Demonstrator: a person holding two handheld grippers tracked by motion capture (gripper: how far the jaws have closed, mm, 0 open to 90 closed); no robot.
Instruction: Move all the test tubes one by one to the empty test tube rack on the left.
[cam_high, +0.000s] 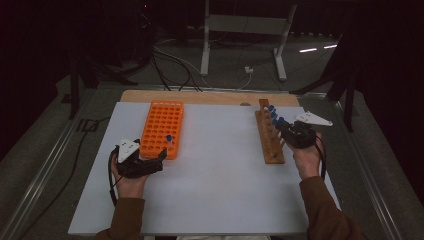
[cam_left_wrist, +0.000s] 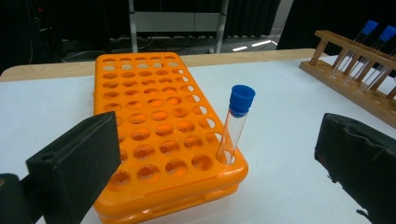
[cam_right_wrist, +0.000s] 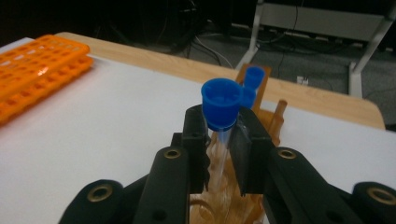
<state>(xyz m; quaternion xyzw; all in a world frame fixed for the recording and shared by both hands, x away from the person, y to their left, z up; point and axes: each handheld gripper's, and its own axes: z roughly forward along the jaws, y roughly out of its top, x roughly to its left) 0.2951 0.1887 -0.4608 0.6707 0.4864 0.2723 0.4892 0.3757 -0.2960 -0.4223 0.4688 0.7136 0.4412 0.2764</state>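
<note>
Item: blue-capped tube (cam_right_wrist: 219, 112), pinched below cap by right gripper (cam_right_wrist: 223, 140), over wooden rack (cam_high: 269, 137). Left gripper (cam_left_wrist: 210, 154) spread, empty, at orange rack (cam_left_wrist: 159, 126) w/ one tube (cam_left_wrist: 236, 121) seated. Step, prob.: lifting out. Next: carry across, lower upright into free hole.

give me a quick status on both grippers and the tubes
Right gripper shut on blue-capped tube over wooden rack. Left gripper open by orange rack. Nothing in the way.
</note>
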